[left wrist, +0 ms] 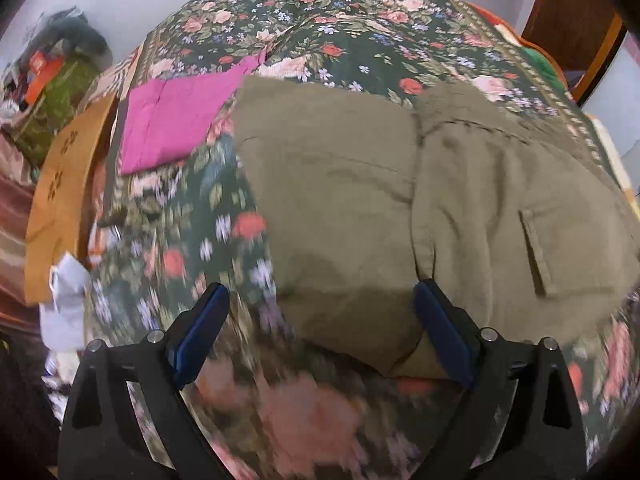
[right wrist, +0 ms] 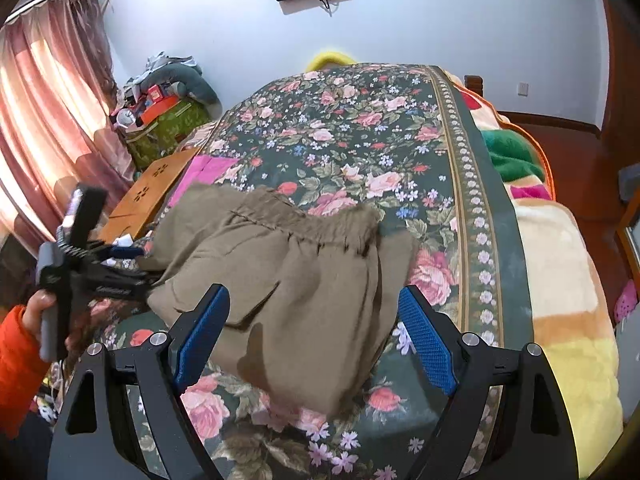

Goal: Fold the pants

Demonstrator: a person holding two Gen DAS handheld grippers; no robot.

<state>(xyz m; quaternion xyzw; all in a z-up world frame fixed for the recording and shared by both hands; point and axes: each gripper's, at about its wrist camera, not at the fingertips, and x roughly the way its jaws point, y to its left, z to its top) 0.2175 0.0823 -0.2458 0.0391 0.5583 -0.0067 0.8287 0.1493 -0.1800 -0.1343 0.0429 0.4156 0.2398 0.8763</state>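
On the bed, the left tongs [left wrist: 320, 332] hang spread wide and empty over the near-left corner of the folded pants [left wrist: 420, 200]. Ahead of the right tongs [right wrist: 316, 336], equally released, the bundle lies lumpy, perhaps only part folded given the blur. To finish neatly, each should pinch an outer corner, lift evenly, then smooth the crease.
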